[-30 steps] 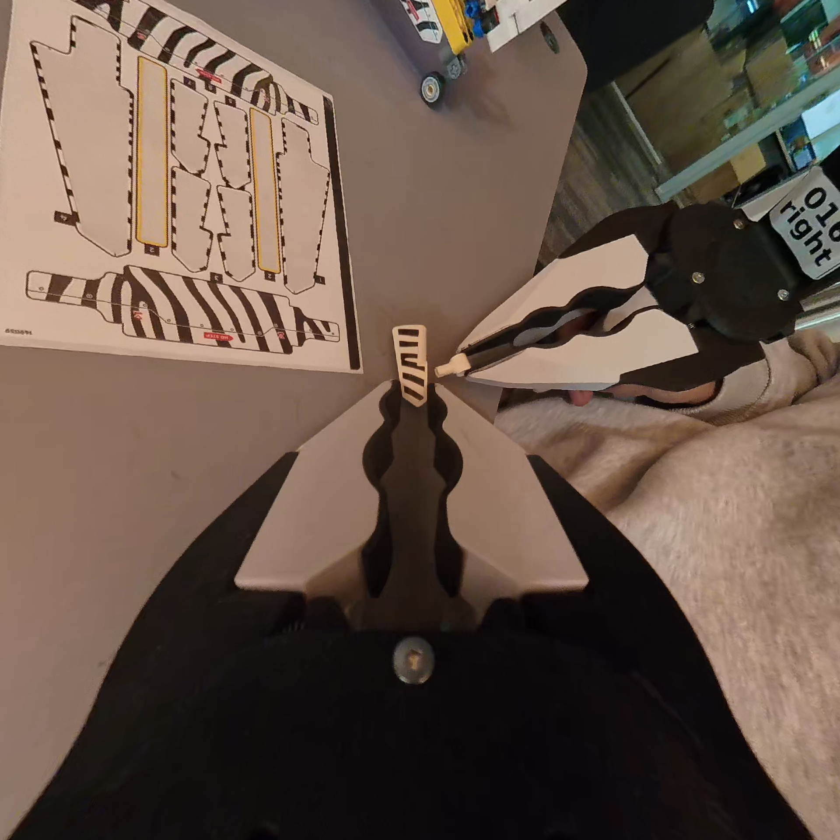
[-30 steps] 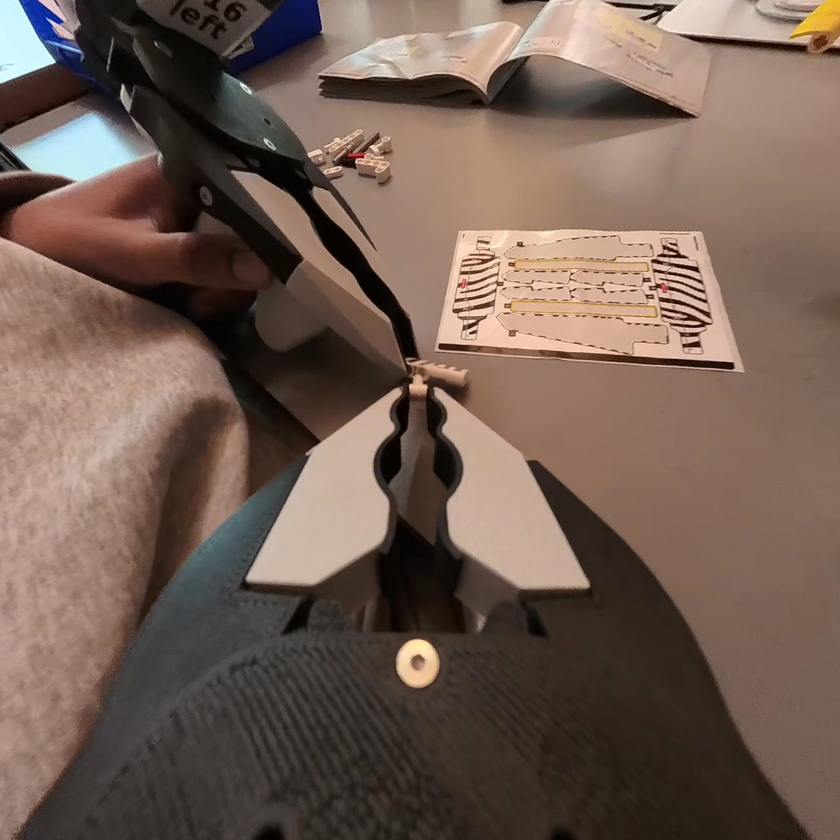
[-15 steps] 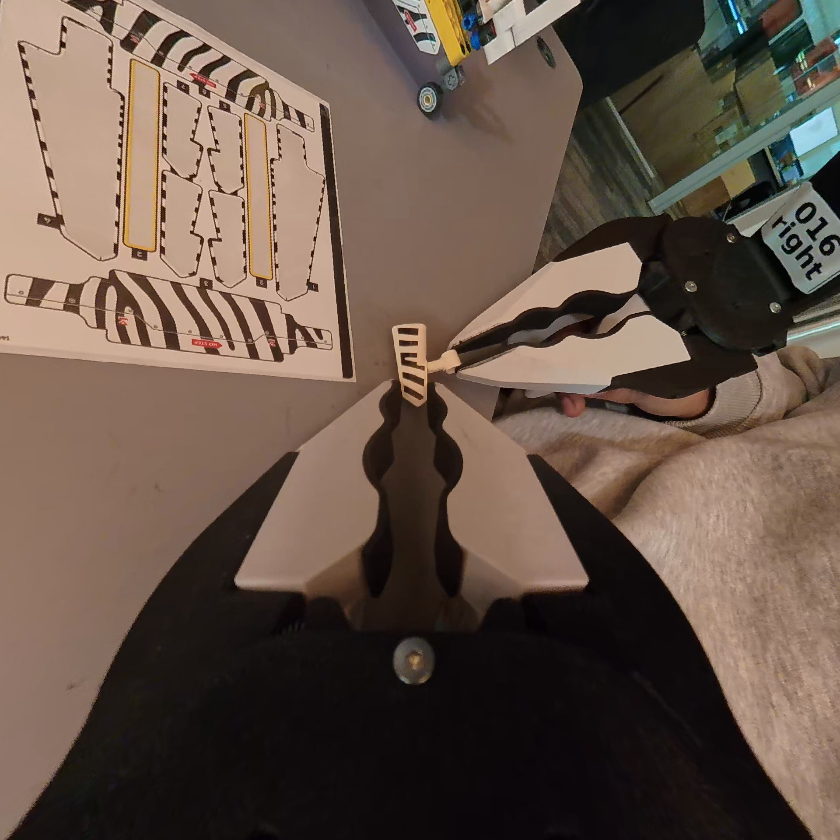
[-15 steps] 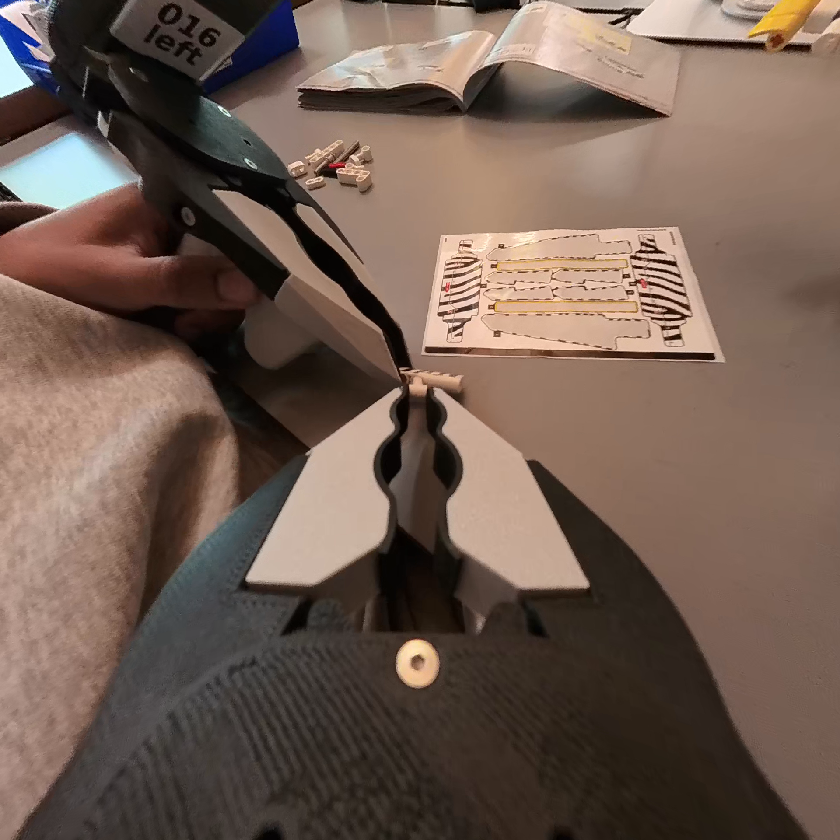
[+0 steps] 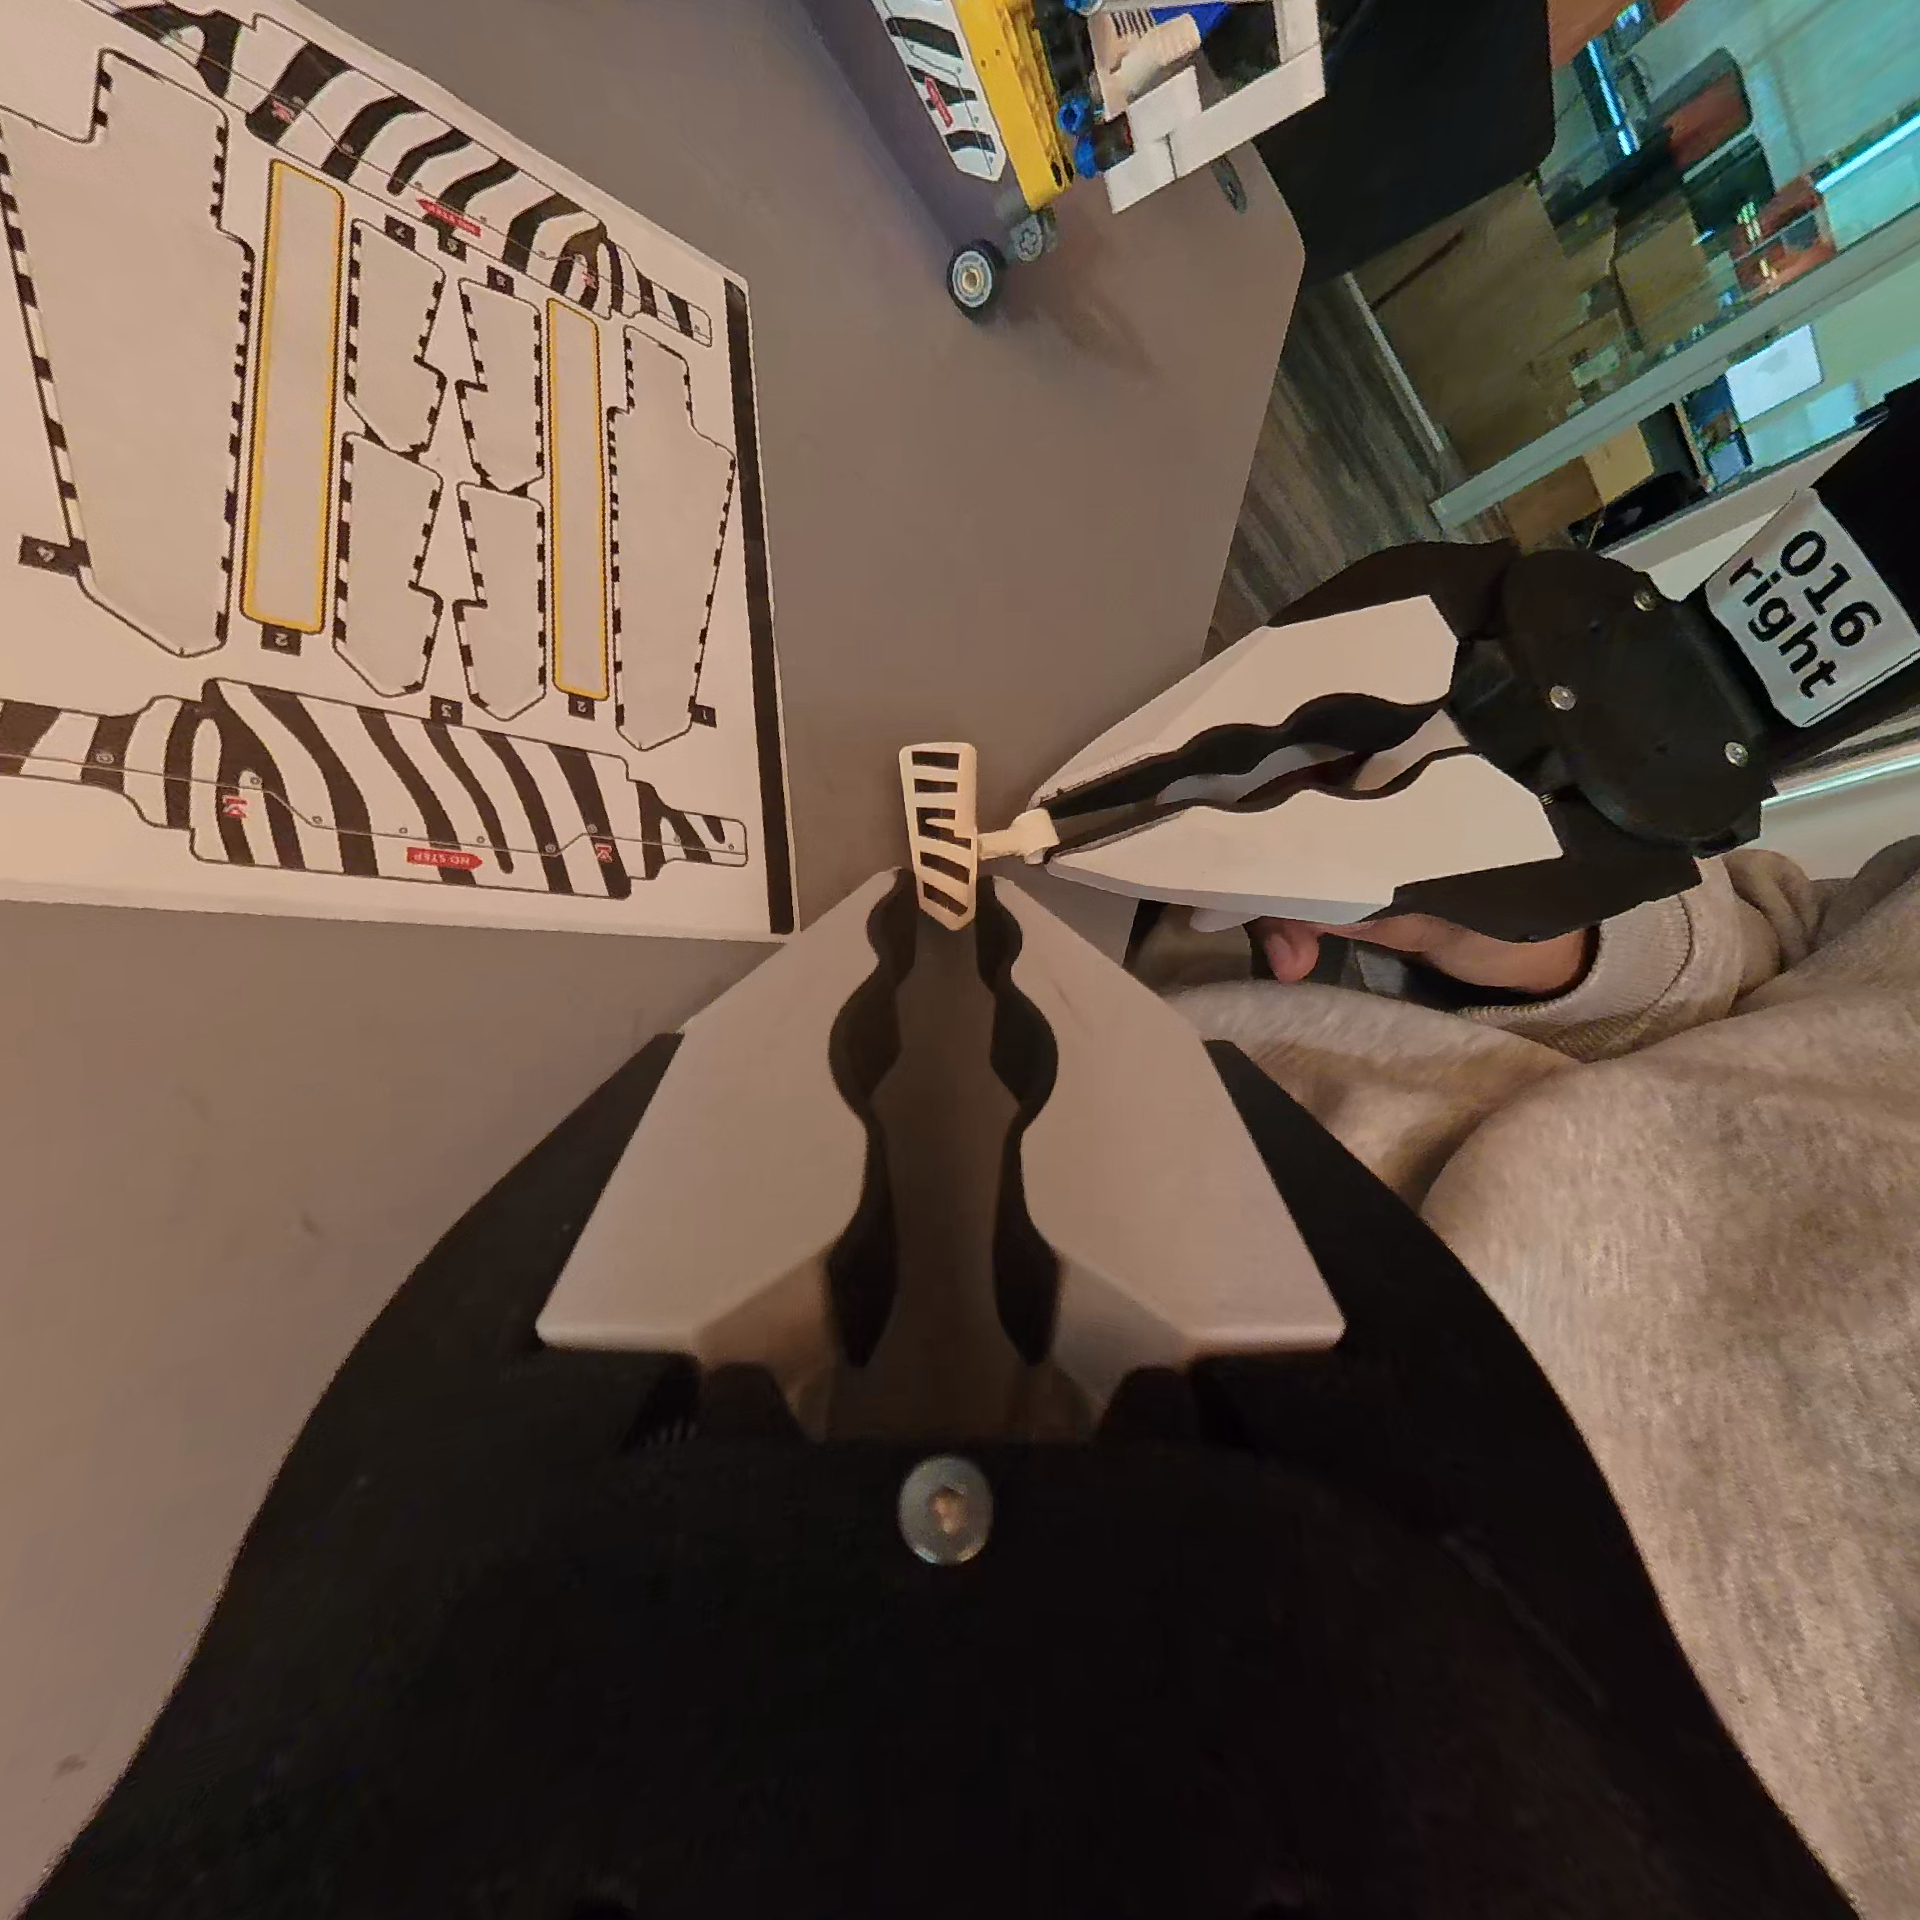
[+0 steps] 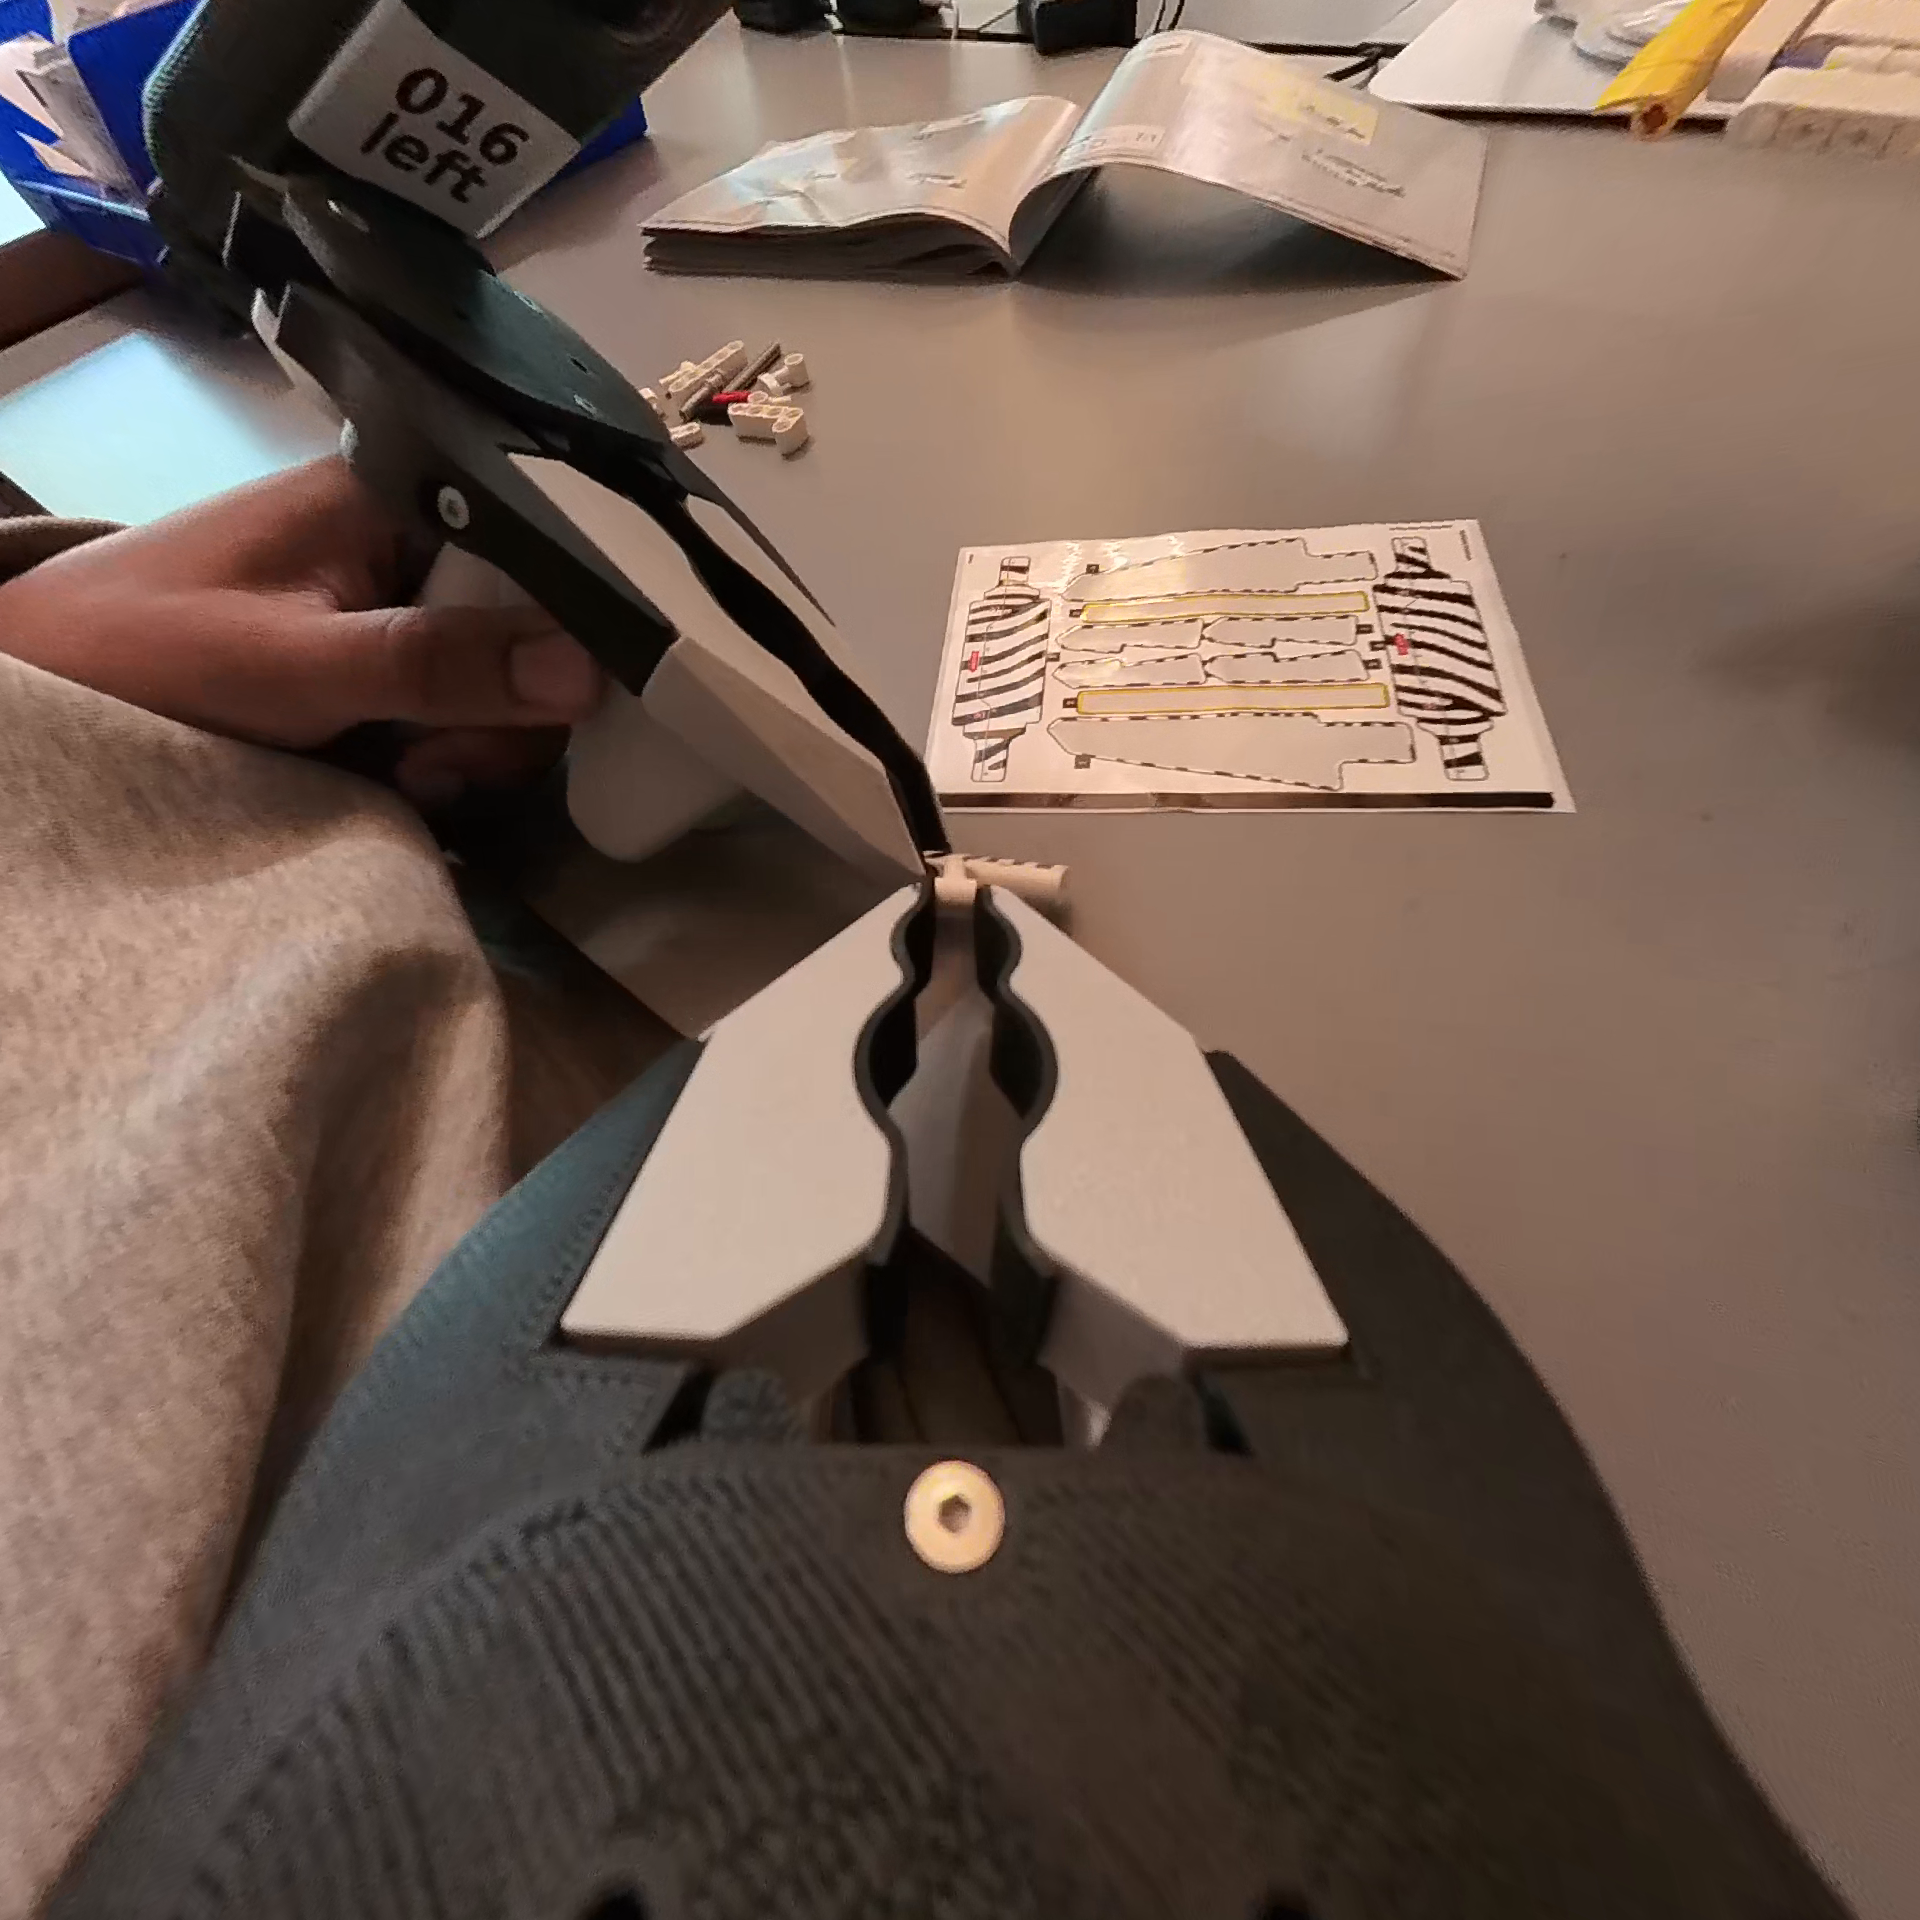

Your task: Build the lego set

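My left gripper (image 5: 943,899) is shut on a small cream panel with black stripes (image 5: 940,821), held above the grey table edge. My right gripper (image 6: 948,902) is shut on a cream connector pin (image 6: 954,881). In the left wrist view the right gripper (image 5: 1044,836) comes in from the right and the pin (image 5: 1013,836) meets the panel's right side. In the right wrist view the left gripper (image 6: 930,847) comes in from the upper left and the panel (image 6: 1013,871) shows edge-on, touching the pin.
A zebra-striped sticker sheet (image 5: 353,520) (image 6: 1236,675) lies on the grey table (image 6: 1558,1039). A partly built yellow, white and blue model (image 5: 1049,104) stands far off. An open instruction booklet (image 6: 1060,177), several loose small pieces (image 6: 743,400) and a blue box (image 6: 62,156) sit further back.
My right gripper has brought the pin from a small gap to contact with the striped panel's side. The left gripper has kept the panel nearly still.
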`<state>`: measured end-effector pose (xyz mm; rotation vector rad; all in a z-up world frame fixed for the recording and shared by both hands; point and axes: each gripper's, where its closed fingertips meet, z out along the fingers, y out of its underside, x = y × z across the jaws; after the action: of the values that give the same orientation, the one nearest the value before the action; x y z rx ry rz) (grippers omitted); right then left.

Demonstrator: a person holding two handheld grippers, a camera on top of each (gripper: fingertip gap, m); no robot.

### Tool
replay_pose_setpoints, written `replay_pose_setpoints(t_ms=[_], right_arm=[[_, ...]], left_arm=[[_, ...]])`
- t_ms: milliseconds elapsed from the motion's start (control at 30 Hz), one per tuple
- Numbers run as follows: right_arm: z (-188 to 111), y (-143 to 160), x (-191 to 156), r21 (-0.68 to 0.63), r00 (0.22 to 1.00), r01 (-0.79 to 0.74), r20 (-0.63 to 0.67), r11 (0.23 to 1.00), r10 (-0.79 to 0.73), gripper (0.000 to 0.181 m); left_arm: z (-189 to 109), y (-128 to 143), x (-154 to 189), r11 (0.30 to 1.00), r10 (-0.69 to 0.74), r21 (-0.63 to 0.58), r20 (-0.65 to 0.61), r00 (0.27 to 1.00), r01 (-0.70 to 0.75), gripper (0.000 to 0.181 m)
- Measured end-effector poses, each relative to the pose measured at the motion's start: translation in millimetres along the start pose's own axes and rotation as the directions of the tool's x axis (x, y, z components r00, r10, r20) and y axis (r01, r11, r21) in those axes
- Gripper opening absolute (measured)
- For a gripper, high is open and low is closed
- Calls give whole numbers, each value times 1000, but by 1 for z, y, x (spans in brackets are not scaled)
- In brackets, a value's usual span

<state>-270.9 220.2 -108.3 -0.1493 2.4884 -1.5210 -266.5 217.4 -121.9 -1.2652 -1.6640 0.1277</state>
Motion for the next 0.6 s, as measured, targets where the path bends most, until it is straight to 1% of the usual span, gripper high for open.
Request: replay_pose_setpoints(t_ms=[600], right_arm=[[-1,-1,6,18,1000,-18,-10,1000,18,6]], left_arm=[[1,-3,-1,999,-37,15,-18,999,38,11]])
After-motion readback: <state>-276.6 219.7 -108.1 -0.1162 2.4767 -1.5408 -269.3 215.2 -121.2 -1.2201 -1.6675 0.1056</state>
